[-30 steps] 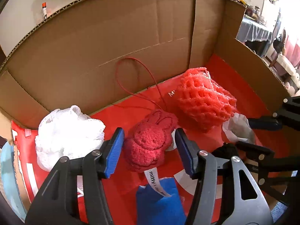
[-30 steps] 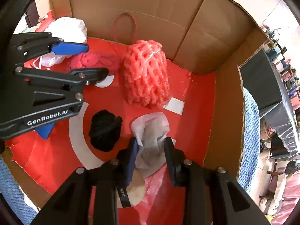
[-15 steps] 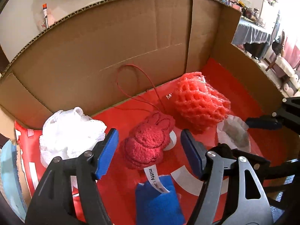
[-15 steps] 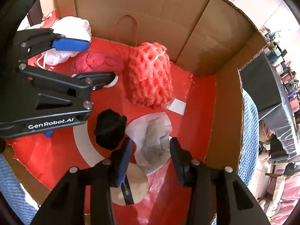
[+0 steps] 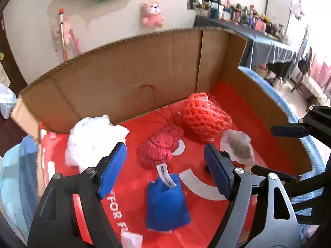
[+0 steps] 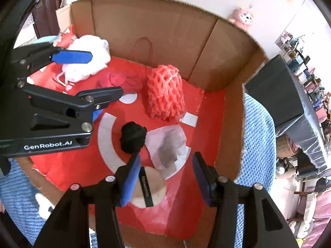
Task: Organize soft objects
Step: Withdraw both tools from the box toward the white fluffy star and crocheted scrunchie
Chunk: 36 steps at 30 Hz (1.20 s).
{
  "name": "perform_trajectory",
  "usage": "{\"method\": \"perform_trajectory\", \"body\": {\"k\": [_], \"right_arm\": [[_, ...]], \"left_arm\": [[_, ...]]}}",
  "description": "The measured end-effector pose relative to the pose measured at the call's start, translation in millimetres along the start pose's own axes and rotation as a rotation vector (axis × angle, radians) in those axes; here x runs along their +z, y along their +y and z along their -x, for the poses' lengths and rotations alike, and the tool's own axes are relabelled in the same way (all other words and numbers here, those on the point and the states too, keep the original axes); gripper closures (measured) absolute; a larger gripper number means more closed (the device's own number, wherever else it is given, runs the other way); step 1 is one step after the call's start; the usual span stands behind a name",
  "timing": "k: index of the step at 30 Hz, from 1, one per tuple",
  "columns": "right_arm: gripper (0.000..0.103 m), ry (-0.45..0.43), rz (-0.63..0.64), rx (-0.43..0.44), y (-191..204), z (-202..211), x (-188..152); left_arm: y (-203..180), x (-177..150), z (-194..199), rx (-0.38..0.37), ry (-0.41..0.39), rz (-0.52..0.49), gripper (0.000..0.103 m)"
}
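Soft things lie on the red floor of a cardboard box (image 5: 128, 72). A red knitted rabbit (image 5: 160, 145) lies mid-floor, a blue felt piece (image 5: 166, 203) in front of it, a white mesh bundle (image 5: 91, 142) to its left, an orange foam net (image 5: 203, 121) to its right. My left gripper (image 5: 165, 172) is open and empty, raised above the rabbit and blue piece. My right gripper (image 6: 164, 178) is open and empty above a white pouch (image 6: 168, 146), a black fluffy ball (image 6: 132, 137) and a beige round pad (image 6: 148, 188).
Cardboard walls enclose the back (image 6: 165, 33) and right side (image 6: 229, 136). A blue knitted cloth (image 6: 258, 132) lies outside the right wall. A thin red cord loop (image 5: 151, 95) rests against the back wall. A cluttered dark table (image 5: 269, 45) stands beyond.
Both grippers have risen and pulled back from the box floor. The right gripper's jaws opened wider and let go of the white pouch, which lies on the floor.
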State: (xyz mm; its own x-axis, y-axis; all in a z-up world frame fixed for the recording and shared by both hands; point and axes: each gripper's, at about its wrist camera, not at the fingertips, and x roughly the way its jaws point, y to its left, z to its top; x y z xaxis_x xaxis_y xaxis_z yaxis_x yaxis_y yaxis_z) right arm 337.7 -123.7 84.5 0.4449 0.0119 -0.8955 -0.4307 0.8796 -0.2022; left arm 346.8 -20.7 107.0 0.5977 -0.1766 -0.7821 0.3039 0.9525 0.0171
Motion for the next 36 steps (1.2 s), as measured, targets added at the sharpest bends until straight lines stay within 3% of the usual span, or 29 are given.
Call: {"method": "perform_trajectory", "body": {"k": [6,13,18,20,26,36], "right_arm": [[0.033,-0.069,-0.019,0.003,-2.9,28.2,-9.7],[0.017,-0.171,-0.057,0.015,-3.2,67.8,-29.7],[0.012,-0.247,-0.092,0.021,-1.3,92.0,-48.8],[0.004,-0.291,-0.109,0.033,0.9,102.7,-58.5],[0.0,-0.404,-0.166,0.036,6.6,128.3,-90.2],[0.0,-0.526,-0.234,0.027,27.5,146.0,-143.7]], "left_arm": [[9.6,-14.0,38.8,-0.025,-0.079,0.052,0.015],[15.3,-42.7,88.2,-0.012,-0.172,0.124,0.013],[10.1,-65.5,113.6,0.031,-0.236,0.146,0.006],[9.1,-77.1,125.6,0.038,-0.265,0.156,0.006],[3.7,-108.3,153.1,0.113,-0.332,0.153,0.004],[-5.2,-161.7,176.0,0.101,-0.367,0.208,0.004]]}}
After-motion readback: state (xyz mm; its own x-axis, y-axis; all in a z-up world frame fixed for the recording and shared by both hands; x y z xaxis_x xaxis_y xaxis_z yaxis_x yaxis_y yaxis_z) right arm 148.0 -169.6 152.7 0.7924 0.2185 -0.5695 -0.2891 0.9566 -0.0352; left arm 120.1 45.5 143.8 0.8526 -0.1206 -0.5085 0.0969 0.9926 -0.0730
